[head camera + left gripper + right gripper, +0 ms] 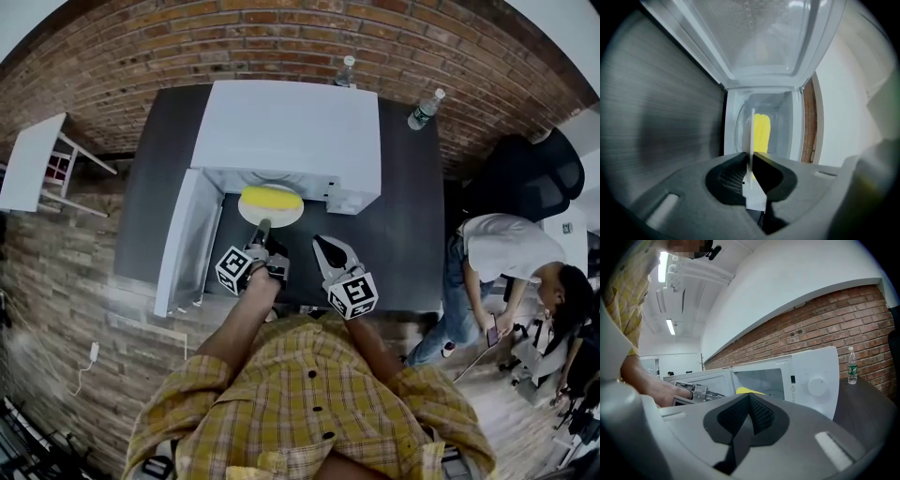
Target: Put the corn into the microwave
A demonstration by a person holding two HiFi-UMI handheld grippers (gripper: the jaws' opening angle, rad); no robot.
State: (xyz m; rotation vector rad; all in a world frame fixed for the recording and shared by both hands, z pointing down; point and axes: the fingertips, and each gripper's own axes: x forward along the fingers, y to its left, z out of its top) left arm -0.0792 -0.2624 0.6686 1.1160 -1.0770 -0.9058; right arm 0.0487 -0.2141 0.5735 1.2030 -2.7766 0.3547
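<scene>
My left gripper (263, 230) clamps round white plate (292, 217) by rim, yellow corn cob (270, 197) aboard, at open white microwave (291, 131); right gripper (325, 247) clenched, empty.

Yellow corn (270, 197) at open microwave (291, 122) mouth

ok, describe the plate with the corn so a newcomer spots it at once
On the dark table stands a white microwave, door open. At its mouth is a round white plate, pinched at the rim by the left gripper. It alone carries yellow corn.
</scene>
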